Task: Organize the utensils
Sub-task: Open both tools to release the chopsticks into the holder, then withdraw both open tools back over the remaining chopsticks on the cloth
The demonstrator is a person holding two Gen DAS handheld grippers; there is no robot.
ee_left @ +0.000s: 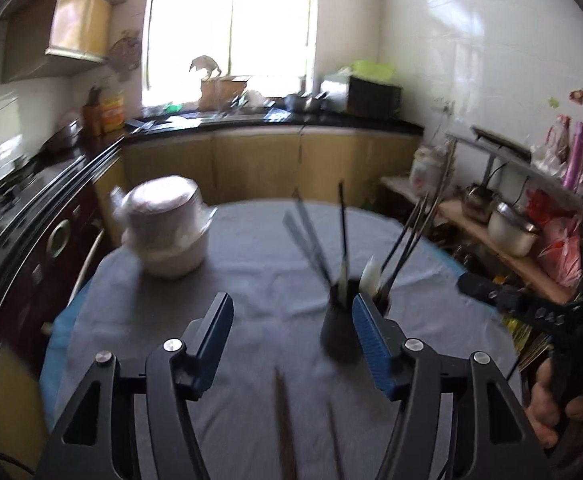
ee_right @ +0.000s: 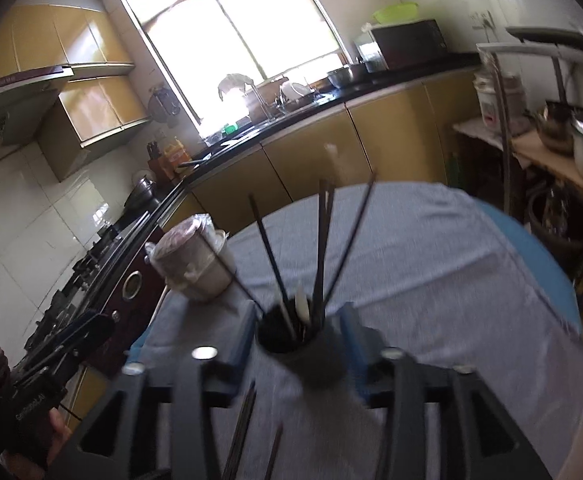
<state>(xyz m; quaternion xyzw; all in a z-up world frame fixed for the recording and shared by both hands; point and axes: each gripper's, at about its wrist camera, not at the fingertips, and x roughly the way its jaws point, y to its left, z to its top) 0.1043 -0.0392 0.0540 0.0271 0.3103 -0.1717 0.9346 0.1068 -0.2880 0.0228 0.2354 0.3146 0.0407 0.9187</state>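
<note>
Here we see a round bench (ee_left: 251, 264) under a grey cloth, with a dark cylindrical utensil holder (ee_left: 339, 332) standing on it, black chopsticks (ee_left: 343, 232) and a white spoon (ee_left: 371, 274) fanning out of it. Our left gripper (ee_left: 291, 340) hangs just left of the holder, its blue-padded fingers (ee_left: 367, 344) released around nothing. Our right gripper (ee_right: 297, 344) straddles the holder, fingers parted, not pressing. Loose dark chopsticks (ee_left: 285, 424) lie near us. A white wrapped pot (ee_left: 167, 232) sits far left.
</note>
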